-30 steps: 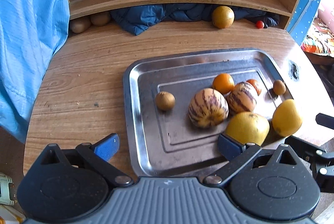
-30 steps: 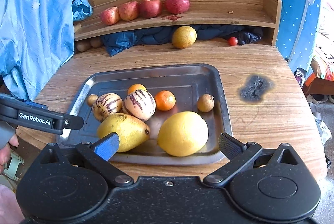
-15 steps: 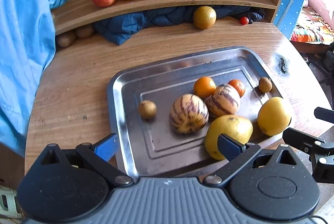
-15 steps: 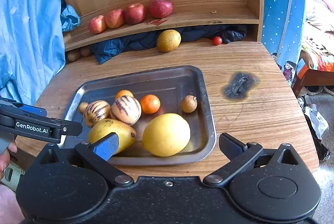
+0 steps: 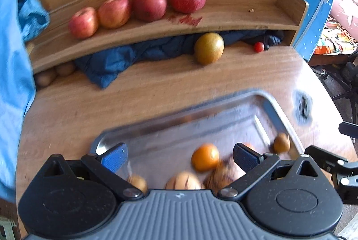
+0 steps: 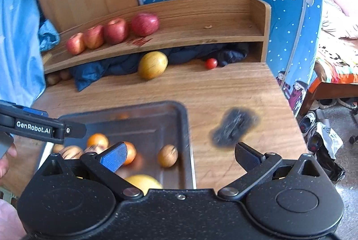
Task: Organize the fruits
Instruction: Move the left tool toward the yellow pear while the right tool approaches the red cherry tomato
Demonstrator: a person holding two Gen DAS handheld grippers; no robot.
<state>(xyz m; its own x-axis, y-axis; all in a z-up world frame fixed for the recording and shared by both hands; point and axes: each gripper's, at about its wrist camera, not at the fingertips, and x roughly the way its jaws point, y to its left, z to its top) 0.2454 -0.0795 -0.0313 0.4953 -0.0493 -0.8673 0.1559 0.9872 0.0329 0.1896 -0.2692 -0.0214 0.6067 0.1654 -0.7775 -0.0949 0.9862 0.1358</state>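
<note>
A steel tray [image 5: 170, 123] [image 6: 143, 110] on the wooden table holds an orange [image 5: 205, 160], striped melons [image 5: 183, 181], a small brown fruit [image 6: 167, 155] and a yellow fruit [image 6: 143, 181], all blurred. Several red apples [image 5: 116, 11] [image 6: 115, 30] line the wooden shelf at the back. A yellow-green round fruit [image 5: 209, 47] [image 6: 152, 65] and a cherry tomato [image 5: 258, 46] [image 6: 211, 63] lie under the shelf. My left gripper [image 5: 179, 157] hangs open over the tray's near half, empty. My right gripper [image 6: 180, 156] is open above the tray's right rim, empty.
A dark blue cloth [image 5: 125, 61] is bunched under the shelf, with small brown fruits [image 5: 56, 73] at its left. Light blue fabric [image 5: 13, 61] hangs on the left. A black scorch mark [image 6: 233, 126] stains the table right of the tray. Shoes lie on the floor [image 6: 317, 134].
Both grippers have moved forward over the tray toward the shelf, so the near fruits now slip under their bodies. Both stay open. The fruit has not moved.
</note>
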